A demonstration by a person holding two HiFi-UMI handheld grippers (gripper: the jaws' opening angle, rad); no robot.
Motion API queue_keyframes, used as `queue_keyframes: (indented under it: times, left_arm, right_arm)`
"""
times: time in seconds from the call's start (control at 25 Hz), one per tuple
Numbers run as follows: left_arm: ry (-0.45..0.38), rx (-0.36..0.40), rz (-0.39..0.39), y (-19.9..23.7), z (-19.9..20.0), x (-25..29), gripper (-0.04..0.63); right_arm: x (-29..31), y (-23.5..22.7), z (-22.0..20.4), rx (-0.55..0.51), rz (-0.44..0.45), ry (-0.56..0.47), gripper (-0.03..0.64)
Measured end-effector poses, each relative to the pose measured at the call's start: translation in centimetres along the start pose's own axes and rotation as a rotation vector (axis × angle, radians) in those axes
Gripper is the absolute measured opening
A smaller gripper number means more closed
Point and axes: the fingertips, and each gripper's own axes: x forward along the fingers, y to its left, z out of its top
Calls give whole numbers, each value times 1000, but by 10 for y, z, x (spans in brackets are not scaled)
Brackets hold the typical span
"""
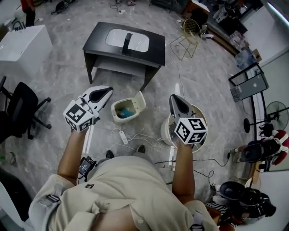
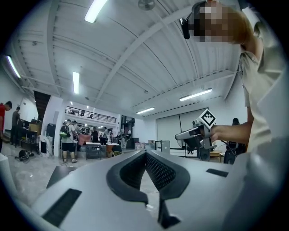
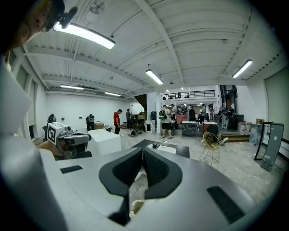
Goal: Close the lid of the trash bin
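Trash bin (image 1: 123, 112) is sitting on the floor (image 1: 58, 76), its lid (image 1: 140, 101) tipped open and awaiting a push. Left gripper (image 1: 107, 92) and right gripper (image 1: 173, 99) are hovering high on either side, both clenched empty.

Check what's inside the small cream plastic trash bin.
Blue-teal material shows inside the small cream plastic trash bin; what it is can't be made out, and it covers the bottom.

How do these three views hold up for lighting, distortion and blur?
Head view: evenly lit, edges bent by the wide lens, trash bin sharp near centre. Left gripper view: heavy fisheye with black corners, strip light blown out. Right gripper view: same fisheye, glare off the ceiling lamp.
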Motion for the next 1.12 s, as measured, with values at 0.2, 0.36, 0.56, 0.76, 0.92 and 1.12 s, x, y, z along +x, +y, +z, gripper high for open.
queue_keyframes:
  times: [0.2, 0.36, 0.56, 0.76, 0.92, 1.12]
  left_arm:
    - [13, 1, 108, 24, -8, -21, 15]
    - [43, -2, 211, 37, -5, -23, 17]
    - [64, -2, 331, 48, -2, -5, 15]
    - [101, -33, 440, 64, -20, 18, 15]
    - [138, -61, 511, 70, -35, 36, 17]
    - [169, -100, 572, 82, -65, 55, 15]
  right_arm:
    - [44, 3, 2, -7, 85, 0, 26]
    - [85, -9, 9, 6, 173, 12, 26]
    - [141, -33, 13, 15, 286, 43, 26]
    - [193, -64, -3, 10, 374, 110, 26]
    - [225, -96, -23, 19, 413, 168, 26]
    - [261, -127, -60, 26, 440, 245, 27]
